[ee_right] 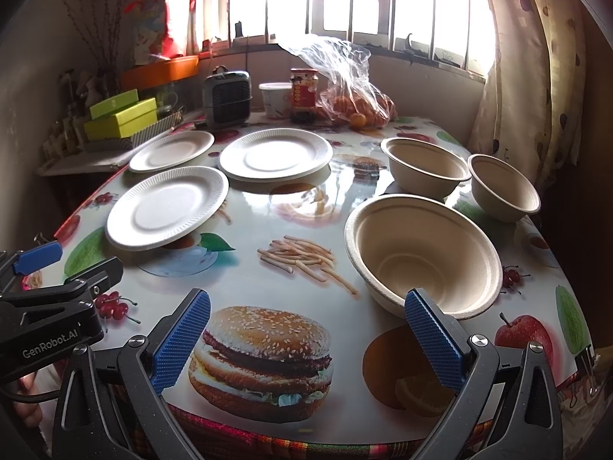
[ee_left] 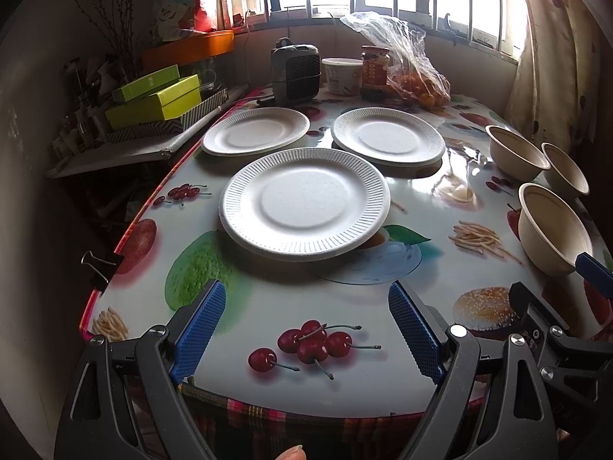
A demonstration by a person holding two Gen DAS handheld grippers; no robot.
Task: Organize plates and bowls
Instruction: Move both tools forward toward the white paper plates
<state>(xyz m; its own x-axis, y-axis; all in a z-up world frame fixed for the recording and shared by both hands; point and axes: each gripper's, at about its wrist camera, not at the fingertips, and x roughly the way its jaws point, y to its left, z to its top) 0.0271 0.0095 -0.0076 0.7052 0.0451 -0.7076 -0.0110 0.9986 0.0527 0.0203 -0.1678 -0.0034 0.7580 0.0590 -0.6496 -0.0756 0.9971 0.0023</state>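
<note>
Three white paper plates lie on the fruit-print table: a near plate, a far left plate and a far right plate. Three beige paper bowls stand at the right: a near bowl, a far bowl and a rightmost bowl. My left gripper is open at the table's near edge, short of the near plate. My right gripper is open too, its right finger just before the near bowl's rim.
At the table's back stand a small grey heater, a white tub, a jar and a plastic bag of oranges. Green boxes sit on a side shelf at the left. A binder clip holds the tablecloth's left edge.
</note>
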